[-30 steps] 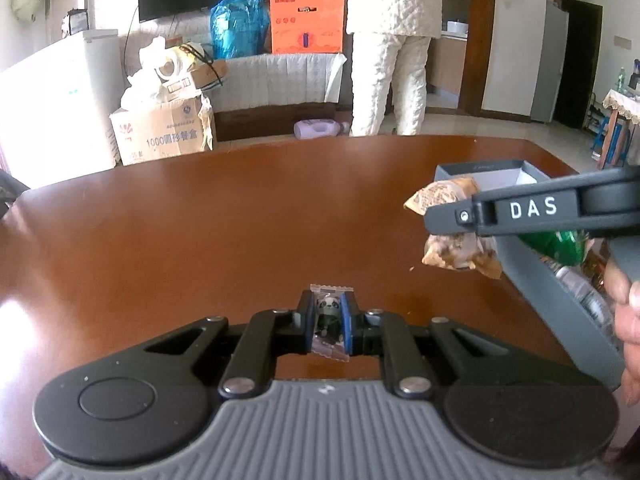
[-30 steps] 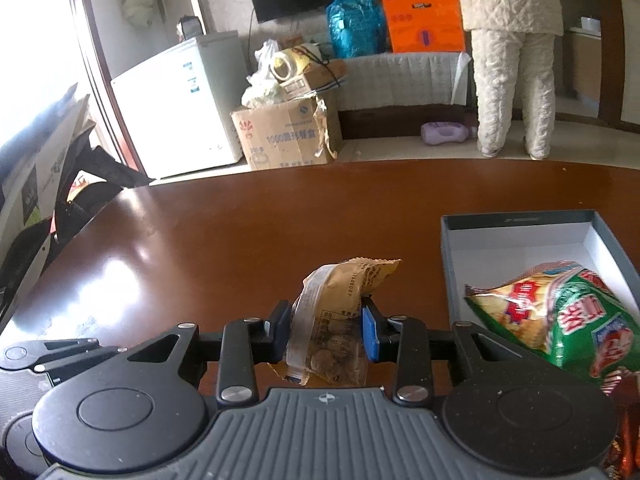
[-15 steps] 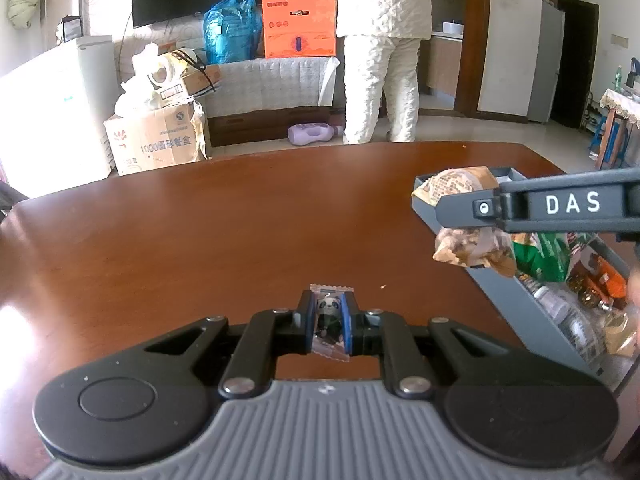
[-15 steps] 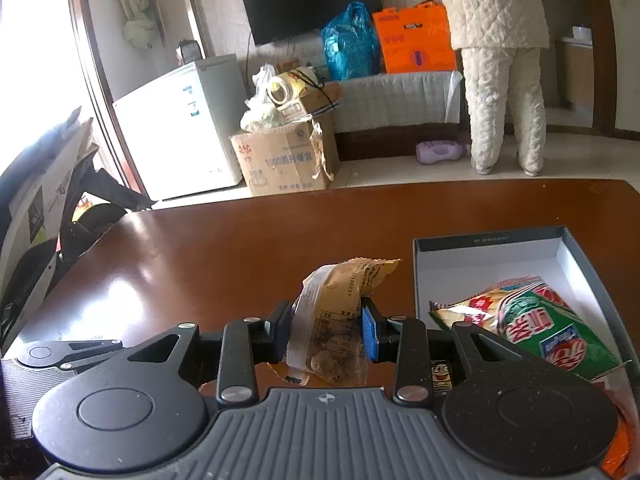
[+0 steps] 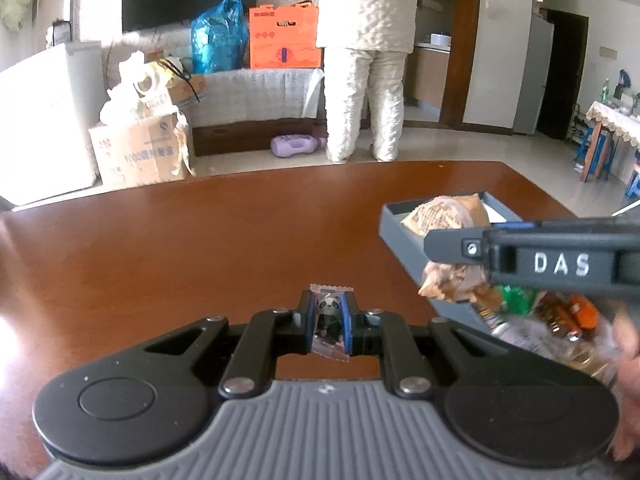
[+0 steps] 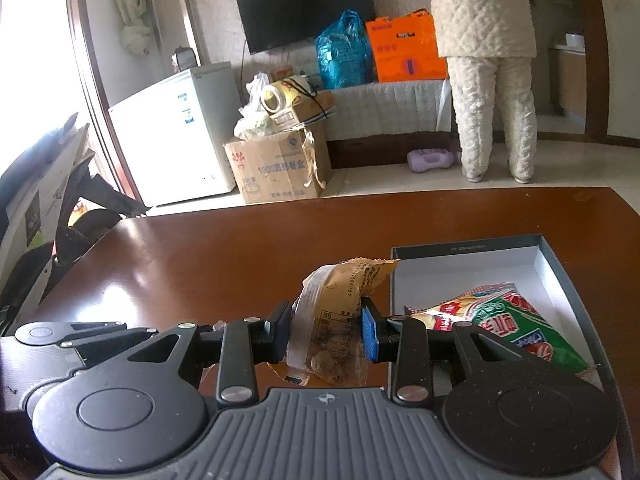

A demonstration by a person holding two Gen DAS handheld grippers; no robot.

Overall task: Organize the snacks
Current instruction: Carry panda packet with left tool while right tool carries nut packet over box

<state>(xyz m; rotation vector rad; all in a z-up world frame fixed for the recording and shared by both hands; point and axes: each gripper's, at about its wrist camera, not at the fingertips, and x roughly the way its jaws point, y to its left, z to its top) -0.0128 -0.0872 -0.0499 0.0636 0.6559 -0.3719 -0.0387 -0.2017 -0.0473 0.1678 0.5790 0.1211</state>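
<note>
Both grippers have lifted: left gripper pinches the panda candy, right gripper clamps the biscuit packet, nearing the grey box at two o'clock.

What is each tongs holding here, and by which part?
Left tongs: a small panda candy, pinched across its middle. Right tongs: a tan snack packet, gripped across its lower half, top sticking up.
</note>
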